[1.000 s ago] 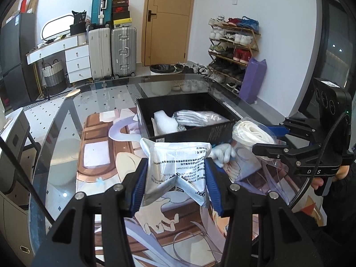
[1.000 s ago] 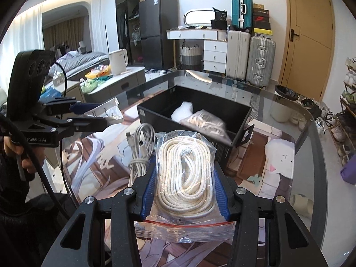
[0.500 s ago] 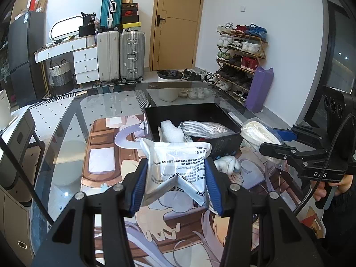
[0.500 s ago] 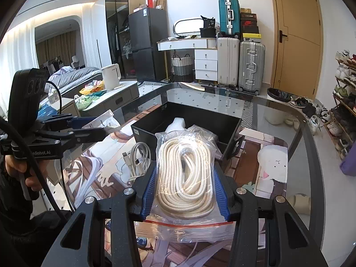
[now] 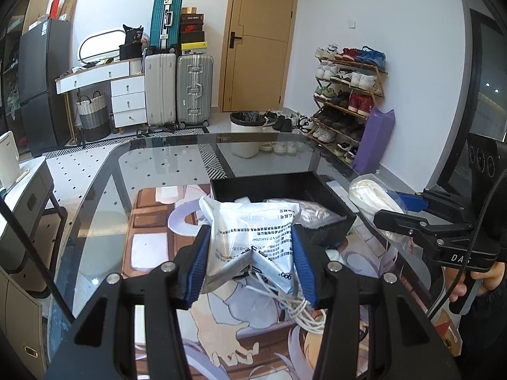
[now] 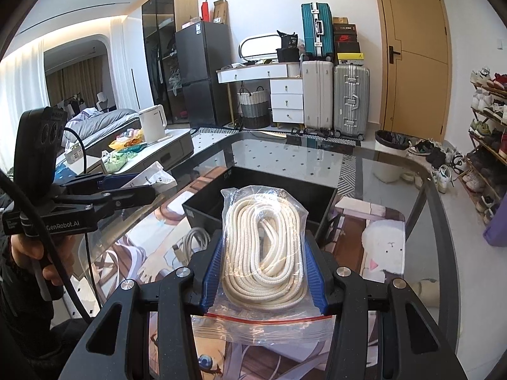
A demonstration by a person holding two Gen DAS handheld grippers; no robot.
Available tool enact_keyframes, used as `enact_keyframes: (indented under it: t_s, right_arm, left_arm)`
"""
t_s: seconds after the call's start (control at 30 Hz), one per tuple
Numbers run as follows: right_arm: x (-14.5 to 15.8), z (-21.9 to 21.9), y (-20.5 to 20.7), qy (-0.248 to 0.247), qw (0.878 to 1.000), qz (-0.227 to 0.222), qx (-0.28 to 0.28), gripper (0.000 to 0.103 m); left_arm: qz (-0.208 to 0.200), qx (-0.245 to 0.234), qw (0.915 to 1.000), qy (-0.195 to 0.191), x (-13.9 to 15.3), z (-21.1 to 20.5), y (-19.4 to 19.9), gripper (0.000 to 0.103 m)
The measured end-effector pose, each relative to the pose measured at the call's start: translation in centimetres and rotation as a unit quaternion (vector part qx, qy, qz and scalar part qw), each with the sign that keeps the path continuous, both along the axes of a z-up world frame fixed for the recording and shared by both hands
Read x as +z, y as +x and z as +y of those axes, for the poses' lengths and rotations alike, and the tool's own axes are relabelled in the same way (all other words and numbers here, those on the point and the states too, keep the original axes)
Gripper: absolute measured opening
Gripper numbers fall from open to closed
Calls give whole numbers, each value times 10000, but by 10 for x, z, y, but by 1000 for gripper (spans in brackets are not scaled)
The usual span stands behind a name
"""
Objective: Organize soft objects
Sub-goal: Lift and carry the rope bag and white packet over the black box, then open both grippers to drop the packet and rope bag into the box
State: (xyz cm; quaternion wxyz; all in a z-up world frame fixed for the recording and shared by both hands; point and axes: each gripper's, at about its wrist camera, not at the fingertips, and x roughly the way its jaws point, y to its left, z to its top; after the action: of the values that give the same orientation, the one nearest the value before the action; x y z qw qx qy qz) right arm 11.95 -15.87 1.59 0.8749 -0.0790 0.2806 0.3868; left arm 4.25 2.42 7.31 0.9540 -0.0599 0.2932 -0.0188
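Note:
My left gripper (image 5: 250, 253) is shut on a white printed plastic pouch (image 5: 253, 231), held above the table just short of the black bin (image 5: 332, 221). The bin holds a clear bag of white cord (image 5: 313, 213) and a white item behind the pouch. My right gripper (image 6: 263, 259) is shut on a clear zip bag of coiled cream rope (image 6: 263, 243), also lifted in front of the bin (image 6: 202, 209). The rope bag (image 5: 374, 196) and right gripper show at the right of the left wrist view. The pouch (image 6: 152, 177) in the left gripper shows at the left of the right wrist view.
A coil of grey-white cable (image 6: 193, 243) lies on the printed mat (image 6: 380, 240) beside the bin's near corner, and it shows under the pouch (image 5: 304, 310) in the left wrist view. The glass table edge (image 5: 95, 190) curves round left and far. A hand (image 6: 28, 253) holds the left gripper.
Both grippers have risen with their bags. The bin now sits lower in each view and is partly covered by the held pouch and rope bag.

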Motion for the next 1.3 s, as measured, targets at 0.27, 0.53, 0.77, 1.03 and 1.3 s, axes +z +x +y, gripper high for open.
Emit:
enact_keyframes:
  t_s: [0.27,0.53,0.77,1.03,1.3]
  right_arm:
    - [12,10,10,53,9999,-43,-75,47]
    - [18,21,20,86,9999,-22,-148,47]
    - [20,26,31,80,9998,5,-194,47]
    - [15,29,49,111,9995,159,-242,47]
    - [8,39,66,54,9992,295,-263,47]
  left_arm:
    - [-170,69,9998,-59,6,-1,14,49]
    - [-181,177,9997,-5,2,-7,34,49]
    - [-57,181,9998,-28,-6,-14,50,49]
    - [33,162,9999,46,-12,-17,64,49]
    - [146,184,9997,60,-21,-17,76,49]
